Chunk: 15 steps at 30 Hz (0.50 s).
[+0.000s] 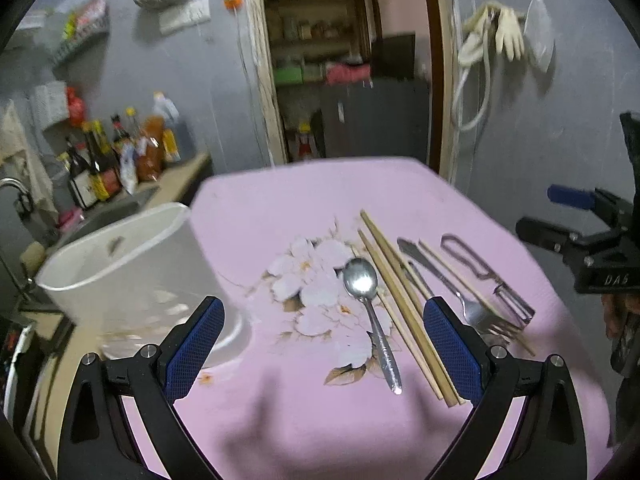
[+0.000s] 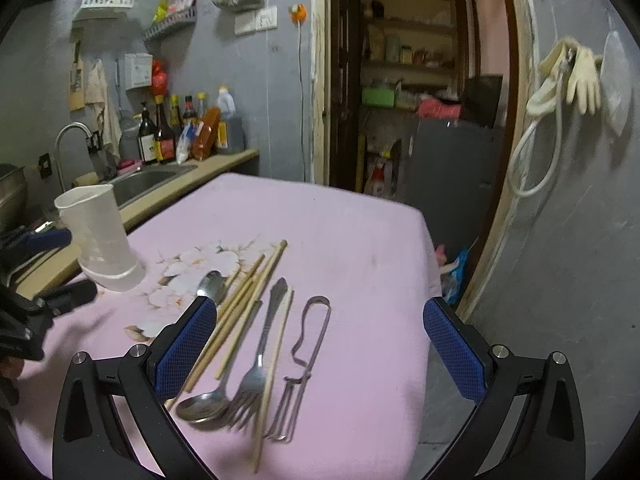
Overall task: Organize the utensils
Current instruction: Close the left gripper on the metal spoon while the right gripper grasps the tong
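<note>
Both grippers, left gripper [image 1: 324, 352] and right gripper [image 2: 320, 352], are black-framed with blue textured pads [image 1: 196, 344] (silver screws at the joints).

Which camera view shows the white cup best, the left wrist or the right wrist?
The right wrist view shows the white cup best: it is whole, sharp, and stands upright on the pink cloth. In the left wrist view the cup is close, blurred, and partly hidden behind one of the left gripper's fingers.

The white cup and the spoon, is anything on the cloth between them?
No utensil. Between the white cup and the spoon, the right wrist view shows only the pink cloth's flower print.
</note>
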{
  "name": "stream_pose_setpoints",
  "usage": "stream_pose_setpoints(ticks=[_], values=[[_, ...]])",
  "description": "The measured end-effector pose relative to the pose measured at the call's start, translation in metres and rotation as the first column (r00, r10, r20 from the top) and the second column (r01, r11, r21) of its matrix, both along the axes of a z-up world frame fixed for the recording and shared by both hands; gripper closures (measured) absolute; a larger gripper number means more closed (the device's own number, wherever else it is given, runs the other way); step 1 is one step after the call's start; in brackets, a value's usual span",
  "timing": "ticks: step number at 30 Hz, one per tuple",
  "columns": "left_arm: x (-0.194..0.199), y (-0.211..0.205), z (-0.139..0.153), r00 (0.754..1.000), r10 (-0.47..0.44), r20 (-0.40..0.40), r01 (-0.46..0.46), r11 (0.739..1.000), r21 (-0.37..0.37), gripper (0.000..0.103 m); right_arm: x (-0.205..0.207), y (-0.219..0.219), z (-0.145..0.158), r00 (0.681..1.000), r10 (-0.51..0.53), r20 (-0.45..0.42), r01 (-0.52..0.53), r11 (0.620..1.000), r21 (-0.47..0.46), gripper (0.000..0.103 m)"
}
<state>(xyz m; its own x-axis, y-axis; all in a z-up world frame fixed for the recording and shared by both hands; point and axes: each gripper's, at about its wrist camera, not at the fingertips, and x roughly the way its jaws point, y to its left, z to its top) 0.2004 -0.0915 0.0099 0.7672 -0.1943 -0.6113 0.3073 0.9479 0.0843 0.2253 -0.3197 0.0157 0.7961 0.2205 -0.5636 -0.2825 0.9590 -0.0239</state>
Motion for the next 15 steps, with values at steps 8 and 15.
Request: stream_pose_setpoints(ticks=[8,15], values=[[0.048,-0.013,-0.032,0.994,-0.034,-0.104,0.039,0.998,0.049,0.011,0.037,-0.005,-0.017,0.992,0.029,-0.123,-0.026,0.999,0.024,0.022],[0.085,-0.014,-0.056,0.973,-0.075,-0.218,0.078,0.997,0.005,0.027,0.056,-0.004,-0.038,0.972,0.059,-0.229,-0.052,0.998,0.037,0.047]])
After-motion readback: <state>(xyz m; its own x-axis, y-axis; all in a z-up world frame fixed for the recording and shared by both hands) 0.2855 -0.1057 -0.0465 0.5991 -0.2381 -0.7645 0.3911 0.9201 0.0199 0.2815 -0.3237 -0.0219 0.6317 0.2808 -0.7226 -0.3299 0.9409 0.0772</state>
